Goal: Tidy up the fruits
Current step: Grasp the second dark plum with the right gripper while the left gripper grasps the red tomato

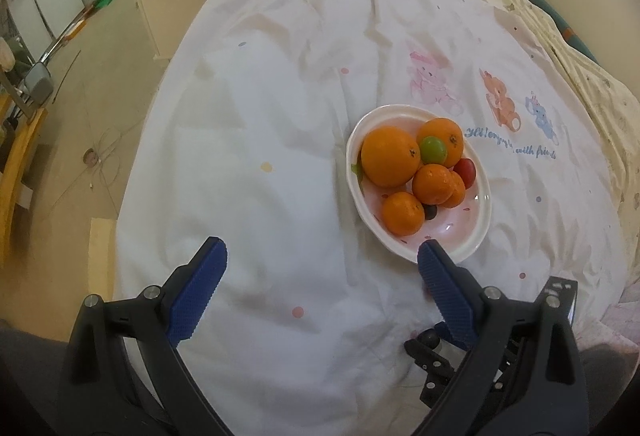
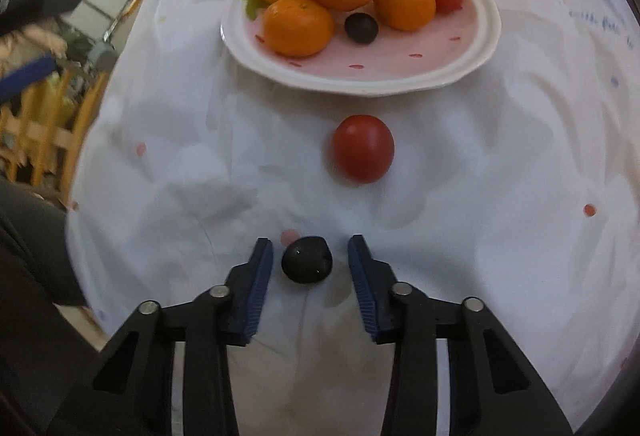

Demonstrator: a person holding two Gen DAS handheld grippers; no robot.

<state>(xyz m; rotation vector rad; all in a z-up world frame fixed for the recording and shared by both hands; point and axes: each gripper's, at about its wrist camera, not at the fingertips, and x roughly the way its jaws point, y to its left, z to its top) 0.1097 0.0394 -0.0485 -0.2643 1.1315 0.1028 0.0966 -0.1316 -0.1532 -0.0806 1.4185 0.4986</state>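
Only the right wrist view shows a dark grape [image 2: 307, 265] between the narrowed, not-touching right hand-held gripper [image 2: 310, 254].

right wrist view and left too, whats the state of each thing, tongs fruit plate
right tongs: open, pads either side of the dark grape, gaps on both sides
dark grape: loose on the cloth
red tomato: on the cloth, short of the plate
plate: holds a heap of fruit
left tongs: wide open, empty
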